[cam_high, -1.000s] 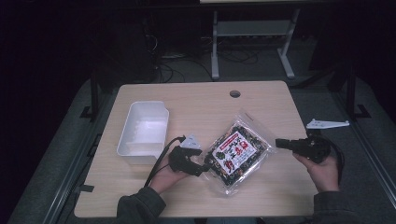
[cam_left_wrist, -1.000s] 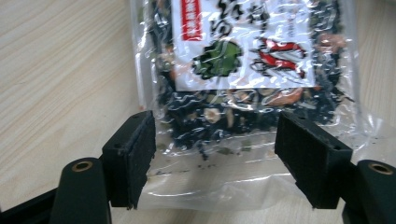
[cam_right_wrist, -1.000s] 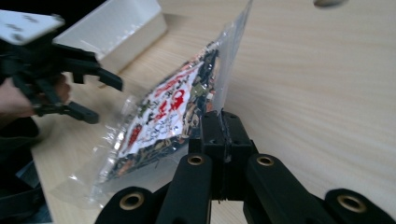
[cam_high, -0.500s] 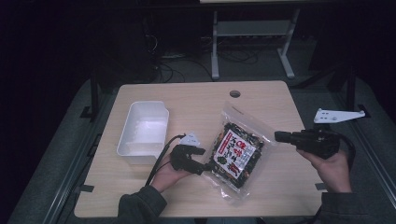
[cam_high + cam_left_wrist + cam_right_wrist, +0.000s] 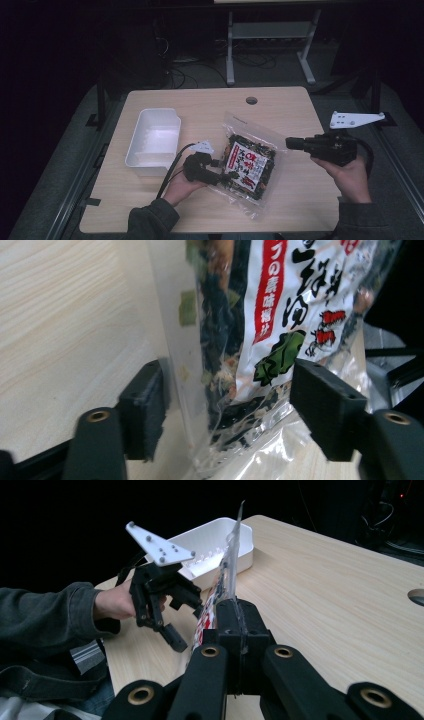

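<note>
Seaweed packet (image 5: 248, 167), a clear bag with a white and red printed label, sits at the centre of the high view, tilted up off the table (image 5: 210, 102) between the two tools. Its right edge is clamped in the right gripper (image 5: 291, 143), which sits at the right of that frame in the person's right hand (image 5: 347, 175); in the right gripper view the two black jaws are pressed together on the thin plastic edge (image 5: 234, 555), and the bag rises upright from them toward the top of the frame. At the packet's left edge is the left gripper (image 5: 222, 176), held low at centre left of the high view. In the left gripper view its jaws stand apart with the lower corner of the bag (image 5: 260, 340) between them; they have just been closing in, yet a gap shows on both sides and neither pad presses the plastic. The same tool shows at centre left of the right gripper view (image 5: 187, 625), with its grey three-cornered plate on top and a dark sleeve behind it.

A white plastic bin (image 5: 134, 150) stands on the table at the left of the high view, just beside the left gripper's cable. Nothing is visible inside it.
</note>
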Tool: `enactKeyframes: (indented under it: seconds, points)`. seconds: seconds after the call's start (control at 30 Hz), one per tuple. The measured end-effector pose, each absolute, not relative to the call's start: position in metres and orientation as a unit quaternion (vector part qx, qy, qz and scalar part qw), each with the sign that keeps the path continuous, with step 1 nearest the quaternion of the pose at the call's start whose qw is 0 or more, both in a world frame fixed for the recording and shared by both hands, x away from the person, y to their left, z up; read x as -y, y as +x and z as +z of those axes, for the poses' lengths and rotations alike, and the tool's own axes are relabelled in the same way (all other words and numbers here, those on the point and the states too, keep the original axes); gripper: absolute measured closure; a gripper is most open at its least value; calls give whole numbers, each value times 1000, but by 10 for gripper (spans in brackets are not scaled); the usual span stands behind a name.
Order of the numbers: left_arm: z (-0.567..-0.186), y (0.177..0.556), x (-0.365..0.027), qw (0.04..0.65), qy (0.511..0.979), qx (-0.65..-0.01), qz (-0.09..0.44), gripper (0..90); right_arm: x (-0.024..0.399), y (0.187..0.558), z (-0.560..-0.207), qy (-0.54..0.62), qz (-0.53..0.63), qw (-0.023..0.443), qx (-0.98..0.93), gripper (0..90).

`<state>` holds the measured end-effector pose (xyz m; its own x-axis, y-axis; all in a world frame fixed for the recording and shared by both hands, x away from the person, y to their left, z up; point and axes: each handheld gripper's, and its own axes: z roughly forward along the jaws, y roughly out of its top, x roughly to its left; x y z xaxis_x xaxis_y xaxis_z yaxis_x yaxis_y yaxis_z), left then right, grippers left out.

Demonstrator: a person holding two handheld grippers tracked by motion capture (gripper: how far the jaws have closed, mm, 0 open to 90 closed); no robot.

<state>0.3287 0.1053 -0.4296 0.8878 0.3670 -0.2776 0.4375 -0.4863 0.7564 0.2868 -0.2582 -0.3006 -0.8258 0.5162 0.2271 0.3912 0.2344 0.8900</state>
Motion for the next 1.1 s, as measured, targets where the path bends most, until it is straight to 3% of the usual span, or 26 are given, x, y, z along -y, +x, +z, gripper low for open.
enactKeyframes:
  seconds: [0.43, 0.63, 1.0, 1.1]
  points:
    - [-427, 319, -112, 460, 865, -201, -21, 678, 263, 292, -308, 308, 555, 67, -770, 890]
    - [-424, 313, -112, 454, 872, -182, -5, 727, 269, 295, -317, 318, 564, 61, -760, 833]
    - [-423, 307, -111, 445, 881, -162, 10, 744, 273, 308, -342, 340, 557, 39, -757, 488]
    - [-423, 306, -111, 444, 882, -159, 13, 747, 272, 313, -351, 348, 556, 28, -754, 464]
